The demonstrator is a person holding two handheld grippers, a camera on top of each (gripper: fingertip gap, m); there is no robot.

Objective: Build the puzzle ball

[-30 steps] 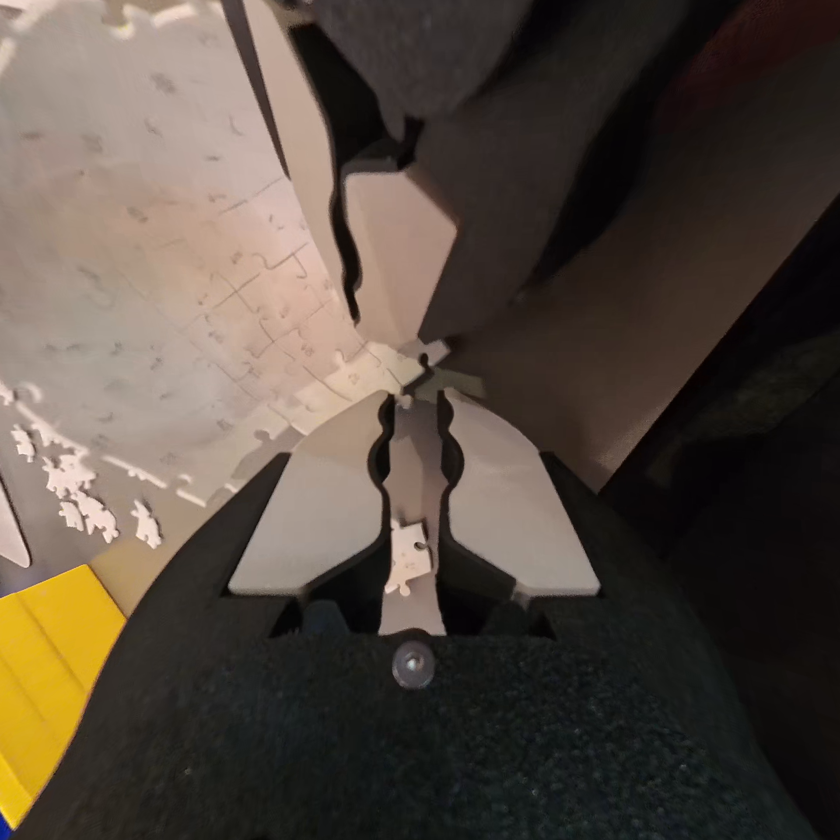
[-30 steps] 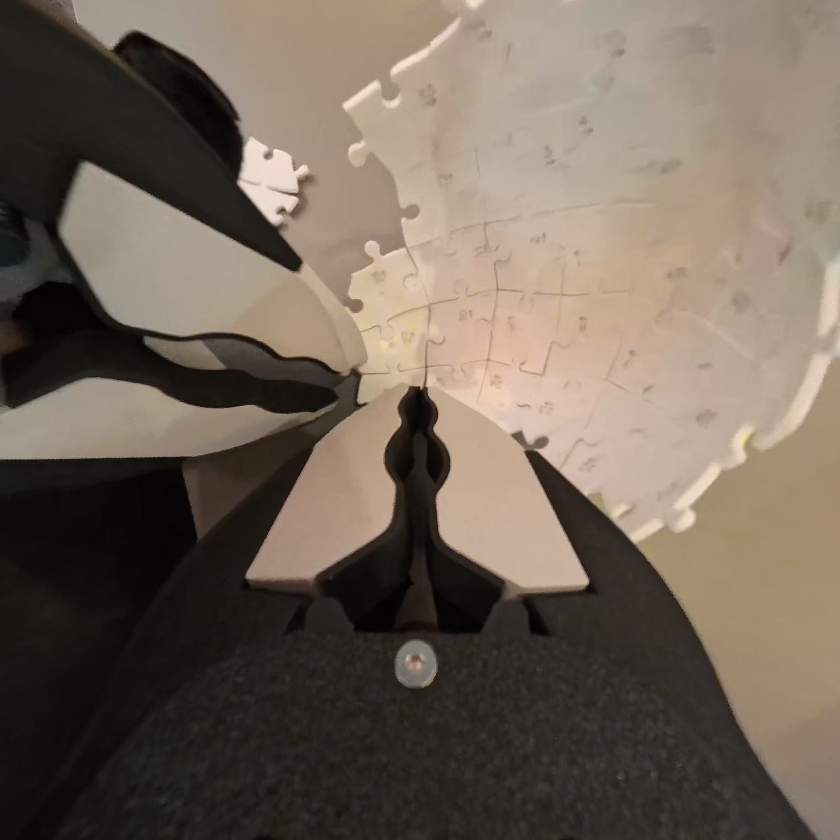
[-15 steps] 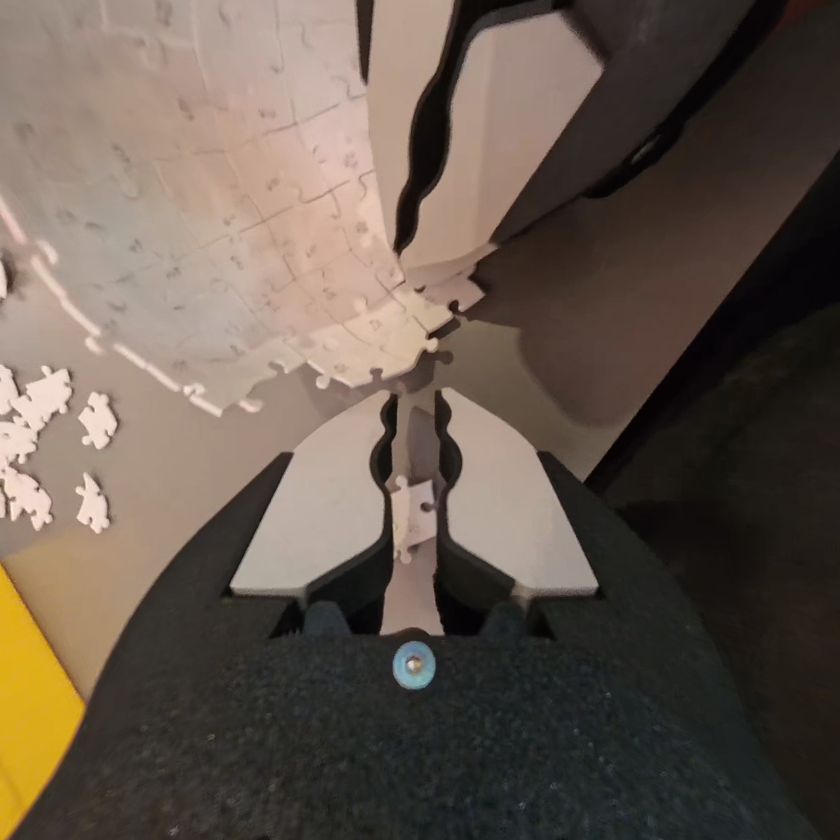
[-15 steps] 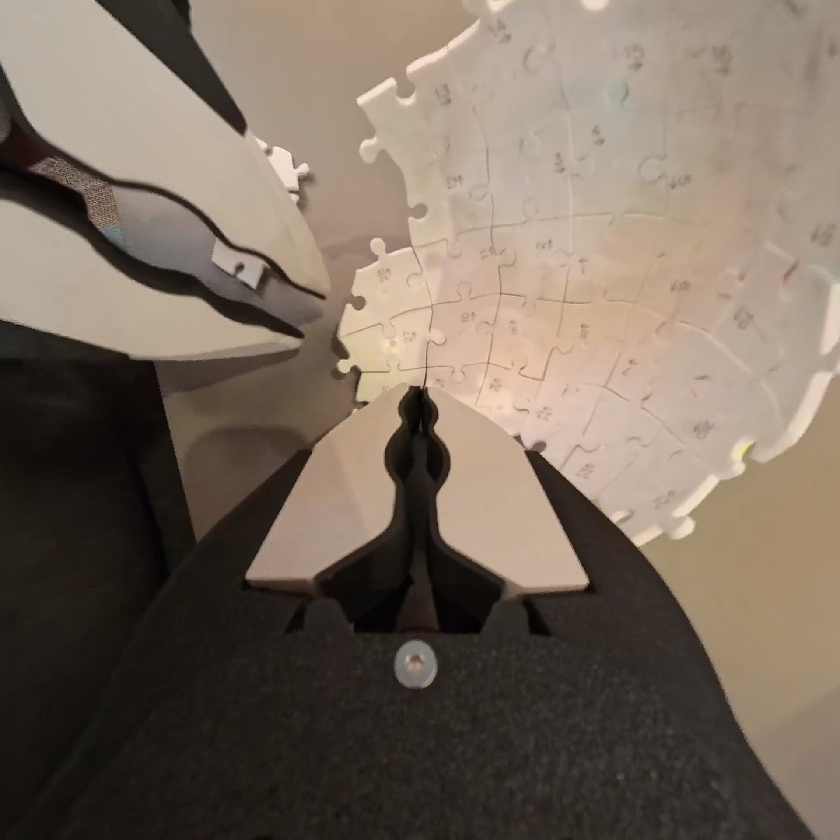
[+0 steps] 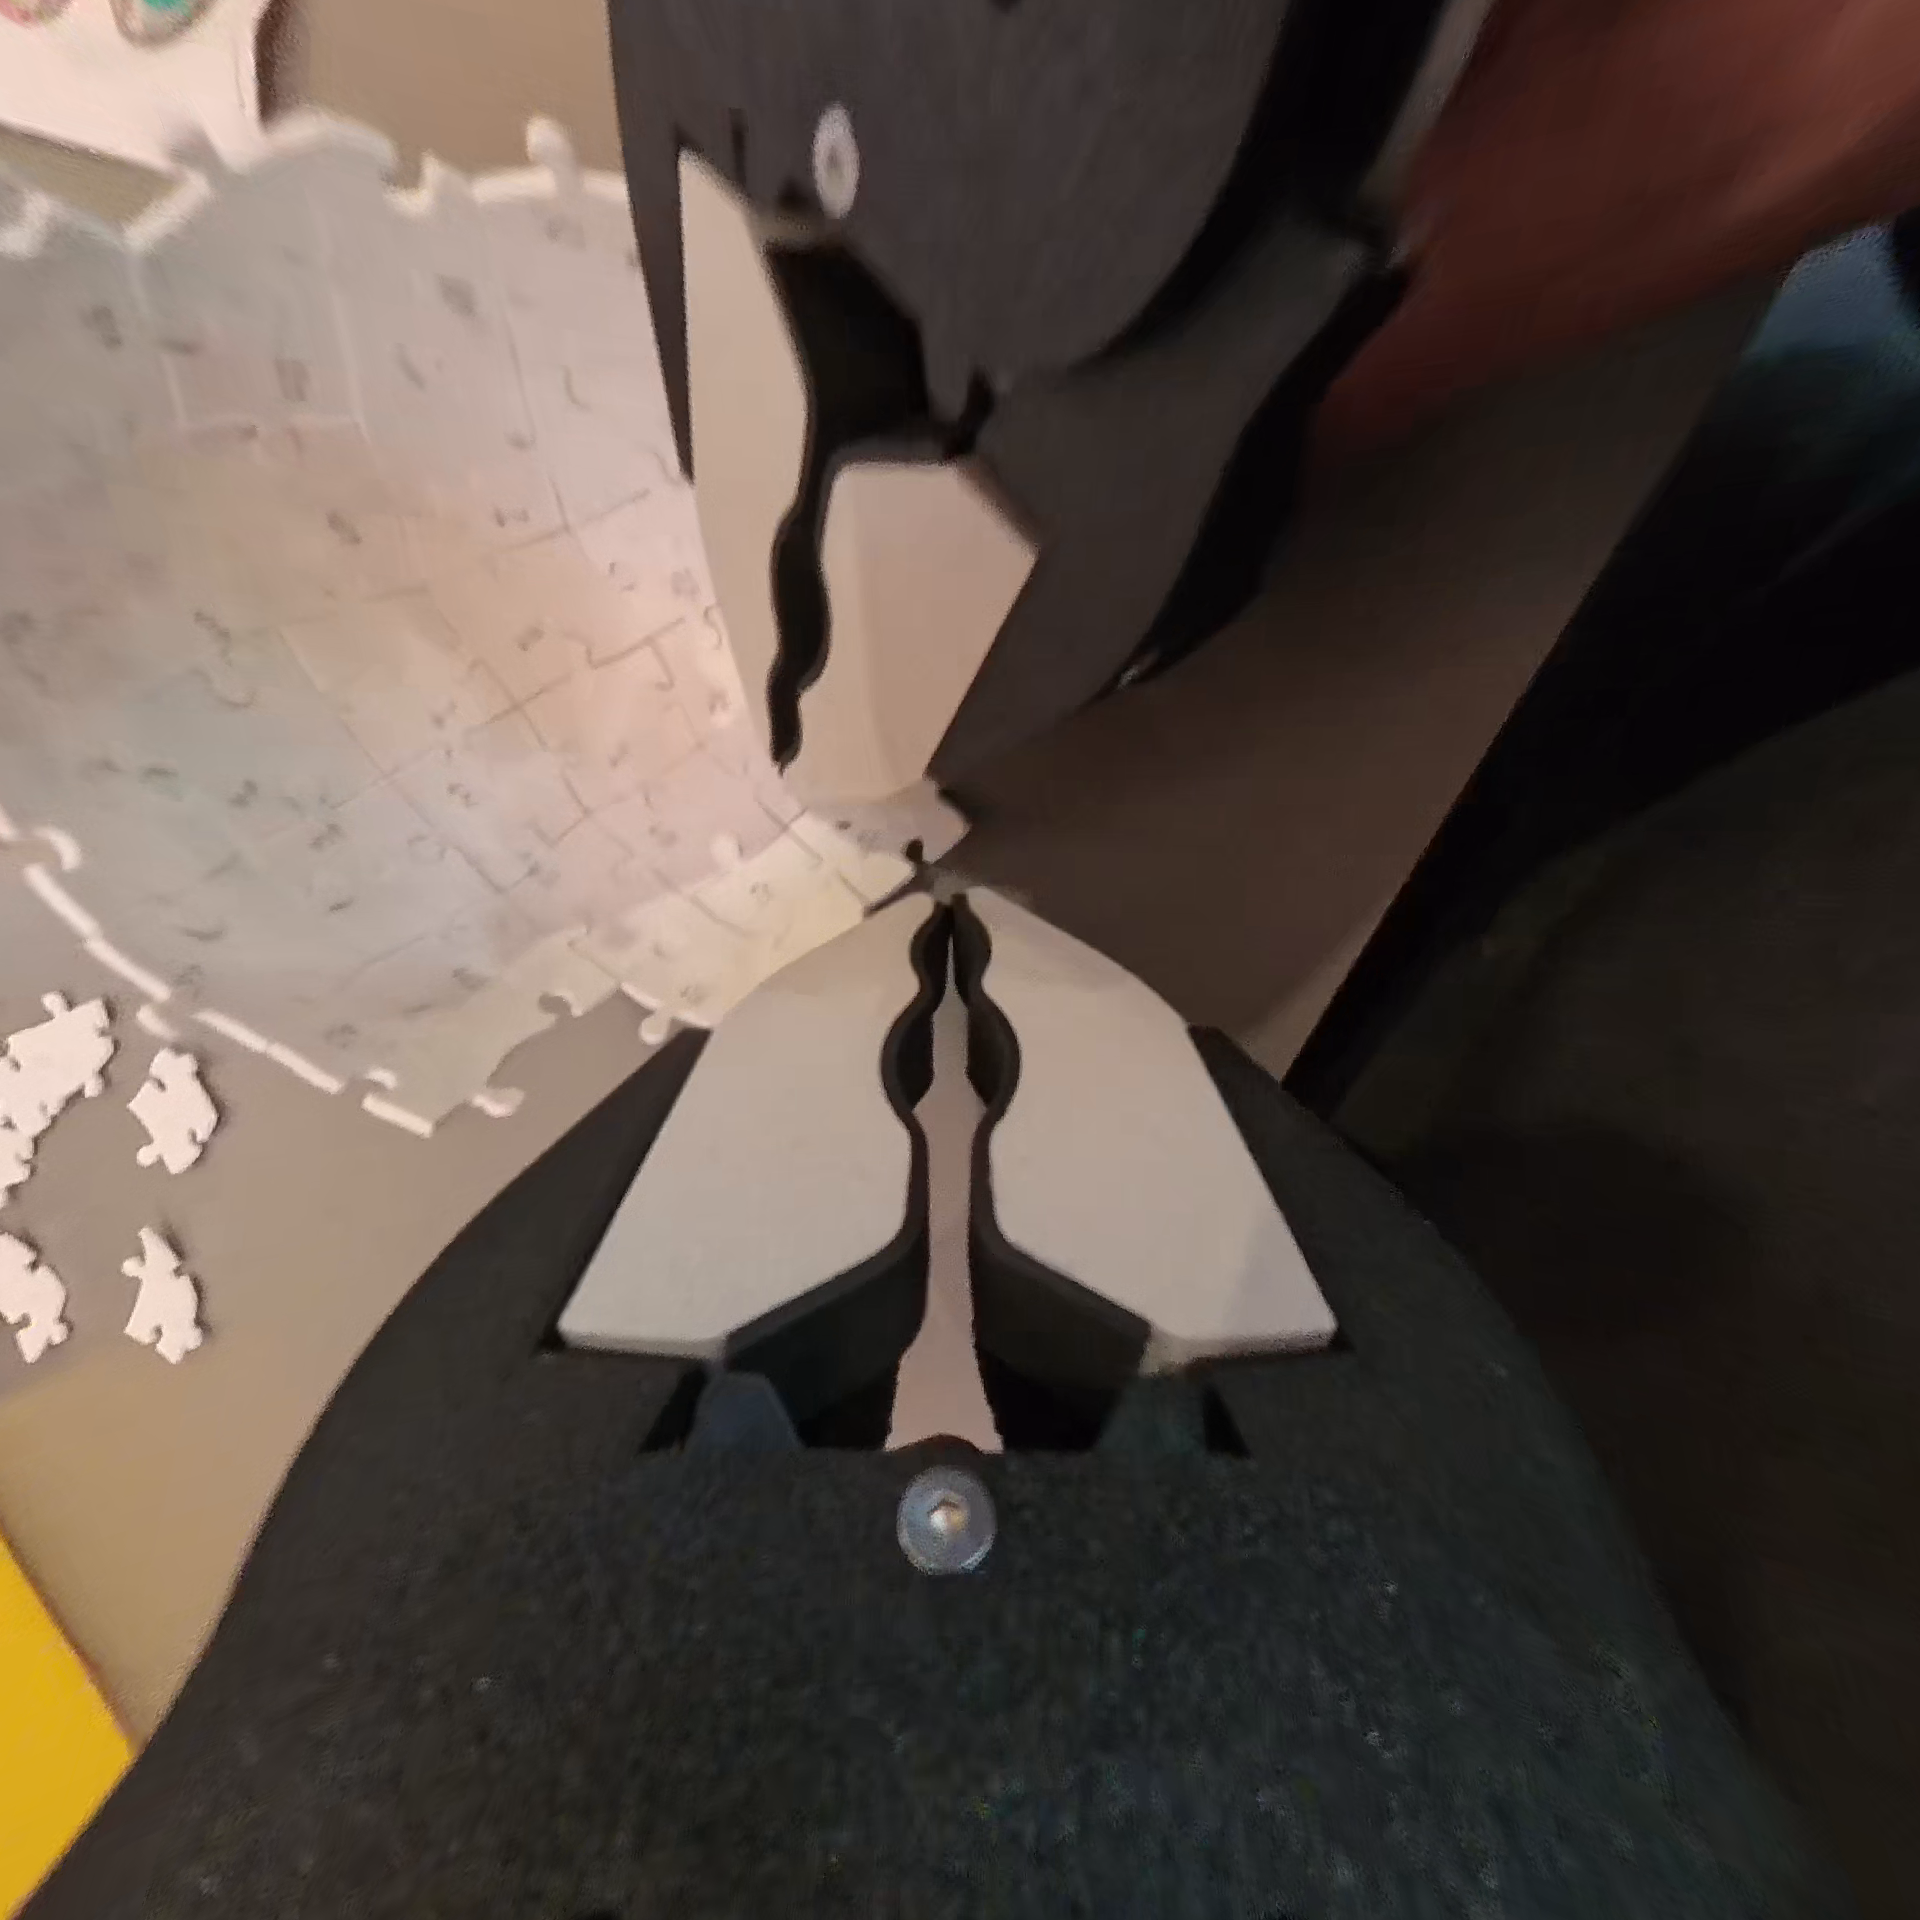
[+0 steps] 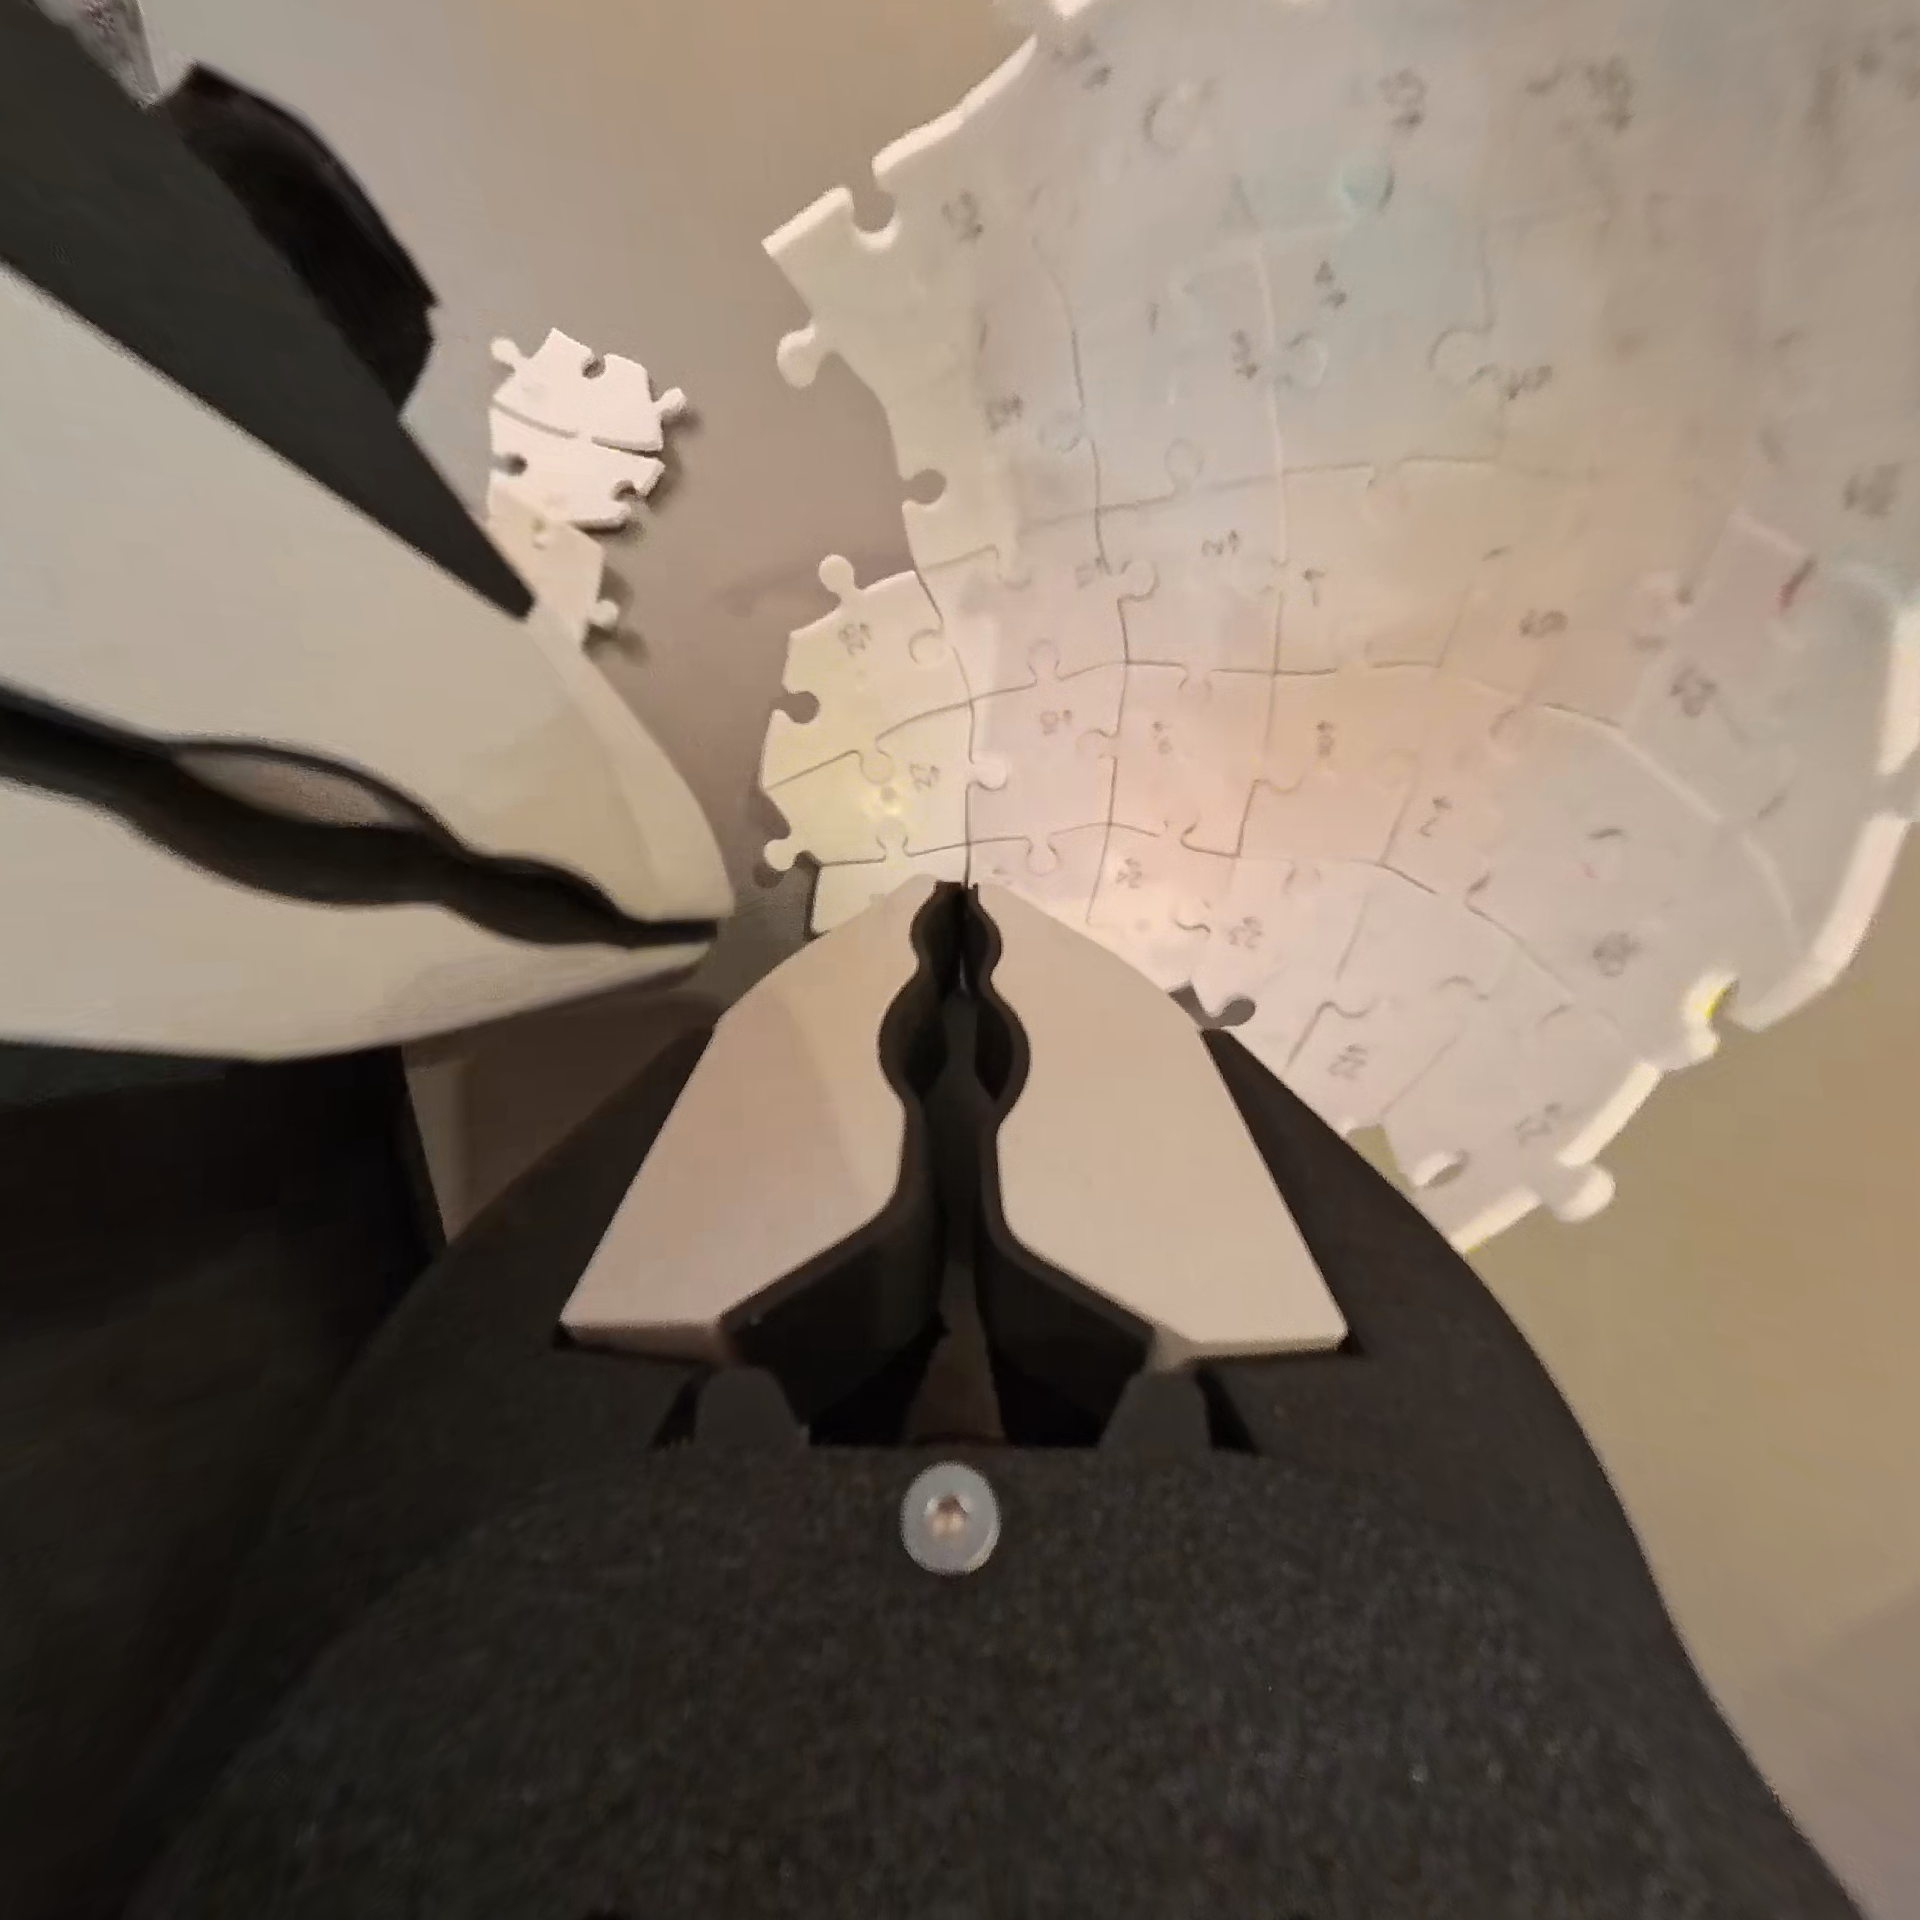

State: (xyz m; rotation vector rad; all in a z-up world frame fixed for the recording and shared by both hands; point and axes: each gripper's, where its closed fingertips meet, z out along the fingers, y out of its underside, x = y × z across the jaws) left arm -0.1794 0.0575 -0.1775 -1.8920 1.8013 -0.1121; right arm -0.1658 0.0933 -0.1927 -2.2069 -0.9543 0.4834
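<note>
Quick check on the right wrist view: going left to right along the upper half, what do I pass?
Left gripper coming in from the left edge → small joined cluster of loose puzzle pieces lying on the table → the curved, partly built puzzle ball shell, held at its lower edge by the right gripper.

Right gripper [image 6: 961,906] jaws closed on puzzle shell [image 6: 1351,665] edge; left gripper [image 6: 696,914] beside; loose pieces [image 6: 577,457] behind.
</note>
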